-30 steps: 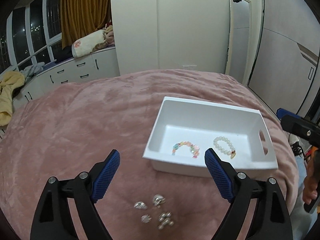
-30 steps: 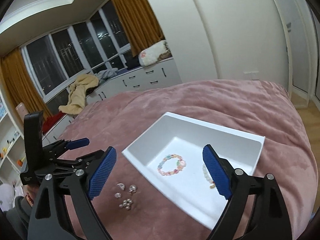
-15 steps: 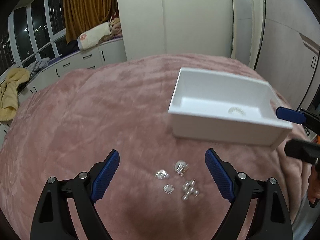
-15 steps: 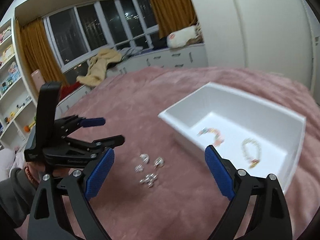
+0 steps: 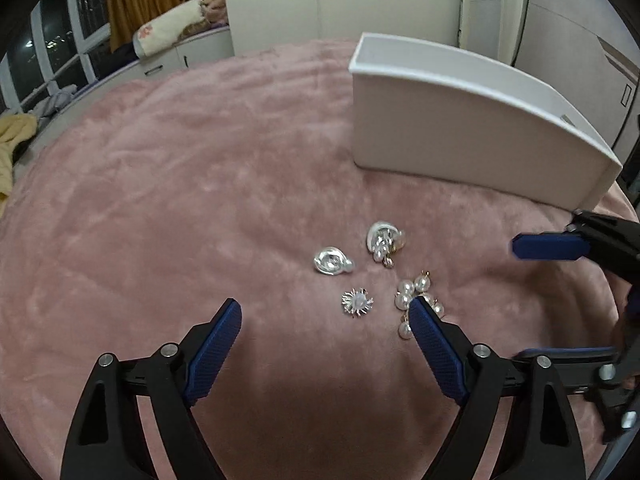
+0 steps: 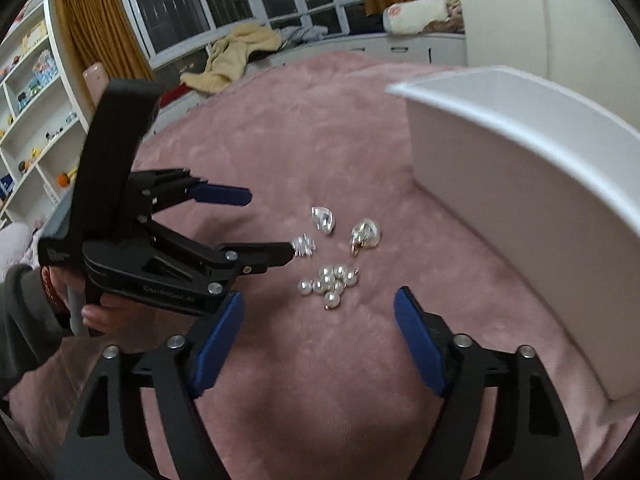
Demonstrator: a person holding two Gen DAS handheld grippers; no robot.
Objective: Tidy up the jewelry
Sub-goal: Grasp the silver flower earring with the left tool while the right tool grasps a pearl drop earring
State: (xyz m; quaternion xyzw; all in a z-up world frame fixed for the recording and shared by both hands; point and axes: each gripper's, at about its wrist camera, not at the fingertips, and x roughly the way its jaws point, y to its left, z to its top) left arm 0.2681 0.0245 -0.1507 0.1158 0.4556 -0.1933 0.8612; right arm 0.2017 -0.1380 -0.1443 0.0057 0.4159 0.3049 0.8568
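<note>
Jewelry: pearl cluster (image 5: 416,300), three silver earrings (image 5: 332,261), loose on pink blanket (image 5: 200,200) beside white tray (image 5: 460,128); left gripper (image 5: 326,318) and right gripper (image 6: 318,312) both wide open, empty

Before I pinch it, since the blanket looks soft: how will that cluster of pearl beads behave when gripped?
The pearl cluster is probably floppy, its round beads dangling apart rather than lifting stiffly. The smooth, glossy beads may slip between the pads. Lying on the plush pink blanket, it likely sinks under pressure rather than rolling away.
</note>
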